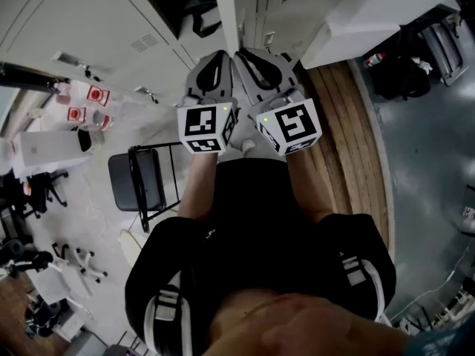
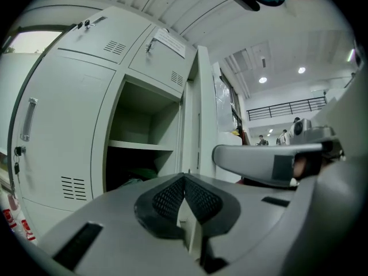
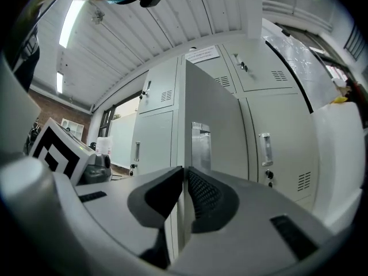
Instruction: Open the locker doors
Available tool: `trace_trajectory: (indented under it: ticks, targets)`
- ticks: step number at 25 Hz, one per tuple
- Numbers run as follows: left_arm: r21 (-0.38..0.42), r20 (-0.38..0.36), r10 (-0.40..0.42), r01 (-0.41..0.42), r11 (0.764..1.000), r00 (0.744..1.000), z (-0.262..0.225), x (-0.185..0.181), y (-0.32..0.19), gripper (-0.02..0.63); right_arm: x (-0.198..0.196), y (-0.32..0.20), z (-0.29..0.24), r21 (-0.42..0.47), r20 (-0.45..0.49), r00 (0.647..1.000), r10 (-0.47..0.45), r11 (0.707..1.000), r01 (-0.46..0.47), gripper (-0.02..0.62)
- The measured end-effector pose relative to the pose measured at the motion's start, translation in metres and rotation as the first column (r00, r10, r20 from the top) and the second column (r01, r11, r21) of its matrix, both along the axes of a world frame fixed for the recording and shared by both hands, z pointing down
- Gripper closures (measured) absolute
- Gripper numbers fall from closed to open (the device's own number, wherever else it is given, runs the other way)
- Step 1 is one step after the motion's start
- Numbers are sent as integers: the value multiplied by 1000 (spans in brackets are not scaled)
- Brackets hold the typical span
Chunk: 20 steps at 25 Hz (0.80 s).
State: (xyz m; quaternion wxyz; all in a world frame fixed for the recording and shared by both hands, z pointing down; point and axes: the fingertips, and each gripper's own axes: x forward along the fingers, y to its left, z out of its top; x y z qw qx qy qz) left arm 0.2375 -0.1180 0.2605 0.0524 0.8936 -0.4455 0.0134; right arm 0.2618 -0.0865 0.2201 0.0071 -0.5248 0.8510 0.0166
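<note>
We are clamping the right hand-held gripper (image 3: 184, 177) on the free edge of the open pale grey metal locker door (image 3: 215, 114), which is standing edge-on straight ahead of us. The left hand-held gripper (image 2: 185, 180) is clenched just beside it, with nothing that we can make out between its jaws. Left of the door, the open locker compartment (image 2: 144, 117) is showing a pale shelf (image 2: 141, 146). Farther right, closed grey locker doors (image 3: 276, 137) are standing in a row. A black folding chair (image 1: 141, 180) is standing on the floor (image 1: 104, 228) to the left.
</note>
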Motion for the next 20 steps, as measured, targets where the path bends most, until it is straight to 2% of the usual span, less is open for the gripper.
trace_trajectory:
  ticks: [8, 14, 20]
  targets:
    - [20, 8, 50, -50, 999, 999, -1, 41, 7, 597, 40, 15, 2, -36, 22, 998, 51, 998, -50, 551]
    - [34, -13, 149, -148, 988, 989, -6, 86, 25, 597, 87, 30, 1, -40, 35, 986, 161, 986, -160, 555]
    - [29, -14, 236, -235, 971, 972, -5, 124, 37, 597, 128, 34, 0, -40, 41, 959, 281, 959, -280, 560]
